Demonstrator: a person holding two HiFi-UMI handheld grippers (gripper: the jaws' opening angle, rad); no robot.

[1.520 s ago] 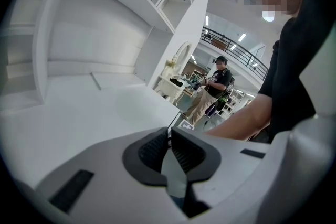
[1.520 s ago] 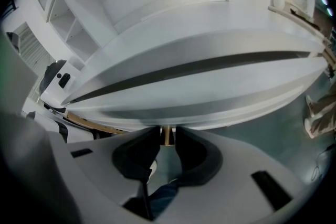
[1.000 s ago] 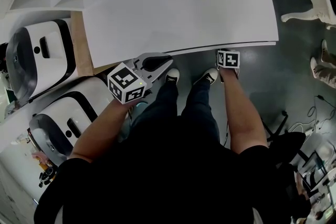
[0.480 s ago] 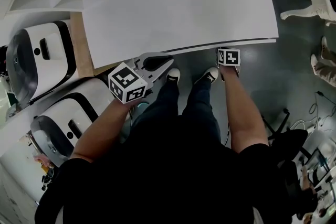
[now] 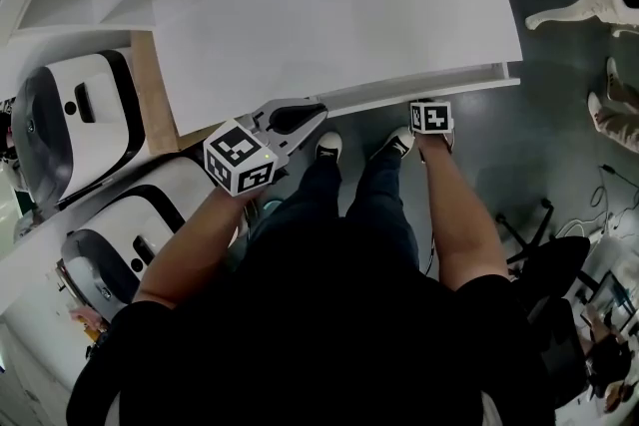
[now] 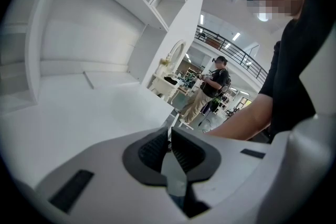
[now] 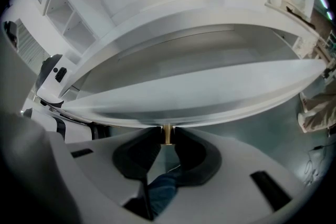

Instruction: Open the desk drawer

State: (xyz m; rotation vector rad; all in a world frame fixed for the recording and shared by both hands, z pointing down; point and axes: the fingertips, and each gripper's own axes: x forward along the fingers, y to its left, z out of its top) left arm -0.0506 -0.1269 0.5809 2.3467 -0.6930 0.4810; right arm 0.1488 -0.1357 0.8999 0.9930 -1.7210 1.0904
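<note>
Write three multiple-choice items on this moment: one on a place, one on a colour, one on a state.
1. Where are the jaws of the right gripper?
A. around a chair leg
B. on the knob of the drawer
C. in the air, on nothing

2. What colour is the knob?
A. brass
B. black
C. red

3. How does the drawer stand?
A. fully shut
B. lifted out onto the floor
C. pulled partly out

Answers:
1 B: the right gripper view shows the jaws closed on the knob from both sides.
2 A: it shows brass yellow against the white drawer front.
3 C: the right gripper view shows the drawer's inside behind its front, and in the head view the front stands out from the desk edge.
</note>
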